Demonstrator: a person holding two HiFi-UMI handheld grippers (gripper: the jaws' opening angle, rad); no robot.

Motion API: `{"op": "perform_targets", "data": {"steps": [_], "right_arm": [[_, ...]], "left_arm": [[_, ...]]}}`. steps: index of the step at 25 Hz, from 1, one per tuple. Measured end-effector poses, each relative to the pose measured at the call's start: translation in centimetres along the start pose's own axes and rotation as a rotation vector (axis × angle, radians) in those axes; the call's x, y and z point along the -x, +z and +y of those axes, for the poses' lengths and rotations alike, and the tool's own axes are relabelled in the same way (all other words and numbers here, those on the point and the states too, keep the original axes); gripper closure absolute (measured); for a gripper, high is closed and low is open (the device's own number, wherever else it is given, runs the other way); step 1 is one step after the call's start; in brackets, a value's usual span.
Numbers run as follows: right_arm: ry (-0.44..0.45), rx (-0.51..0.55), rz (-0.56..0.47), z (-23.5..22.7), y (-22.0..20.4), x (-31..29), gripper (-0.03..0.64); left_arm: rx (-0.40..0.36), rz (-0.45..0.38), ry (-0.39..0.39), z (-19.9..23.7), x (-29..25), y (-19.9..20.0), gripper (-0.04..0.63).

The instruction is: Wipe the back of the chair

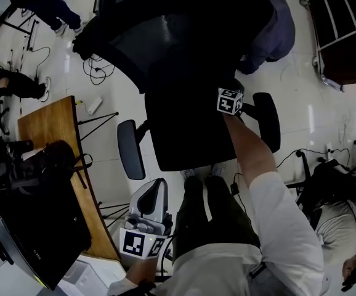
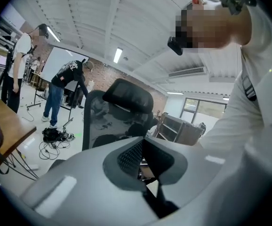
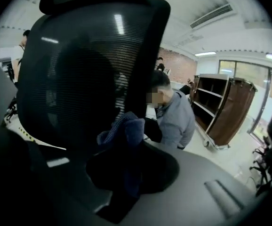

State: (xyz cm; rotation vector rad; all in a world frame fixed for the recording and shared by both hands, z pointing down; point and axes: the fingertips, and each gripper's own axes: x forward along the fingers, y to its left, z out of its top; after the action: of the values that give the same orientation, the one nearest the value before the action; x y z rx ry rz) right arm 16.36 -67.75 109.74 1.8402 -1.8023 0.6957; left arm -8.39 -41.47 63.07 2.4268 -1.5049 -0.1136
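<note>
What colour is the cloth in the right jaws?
Dark blue. The cloth shows best in the right gripper view.

Your right gripper (image 3: 126,147) pinches a cloth (image 3: 124,126) of soft, crumpled blue fabric. Just beyond its jaws the chair back (image 3: 79,65) is black woven mesh with a faint sheen. Your left gripper (image 2: 143,160) wears smooth matt grey plastic, its inner pads (image 2: 130,157) finely ribbed.

We stand in a shared office or lab workspace, with a mesh office chair (image 1: 184,73) at twelve o'clock, a wooden desk (image 1: 48,125) at nine, loose cables (image 1: 98,73) on the tiled floor (image 1: 301,85) at eleven, and a whiteboard (image 2: 56,62) and brick wall (image 3: 176,58) beyond.
</note>
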Motion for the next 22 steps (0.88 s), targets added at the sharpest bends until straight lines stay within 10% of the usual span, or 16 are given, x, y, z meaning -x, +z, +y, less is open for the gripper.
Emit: {"op": "perform_targets", "data": {"steps": [8,16,22], "right_arm": [[0.052,0.048,-0.091,0.8,4.3,5.3,0.571],[0.221,-0.065,-0.541,10.5,8.5,38.6,0.571],[0.377,-0.037,-0.906,12.3,15.7,68.6,0.571]], "left_arm": [[-0.046,0.062,-0.028,-2.5,-1.3,1.5,0.522],[-0.165,-0.069,-0.020,-7.1,21.2,2.9,0.522],[-0.246,-0.204,0.008,-8.5,28.3,6.3,0.522]]}}
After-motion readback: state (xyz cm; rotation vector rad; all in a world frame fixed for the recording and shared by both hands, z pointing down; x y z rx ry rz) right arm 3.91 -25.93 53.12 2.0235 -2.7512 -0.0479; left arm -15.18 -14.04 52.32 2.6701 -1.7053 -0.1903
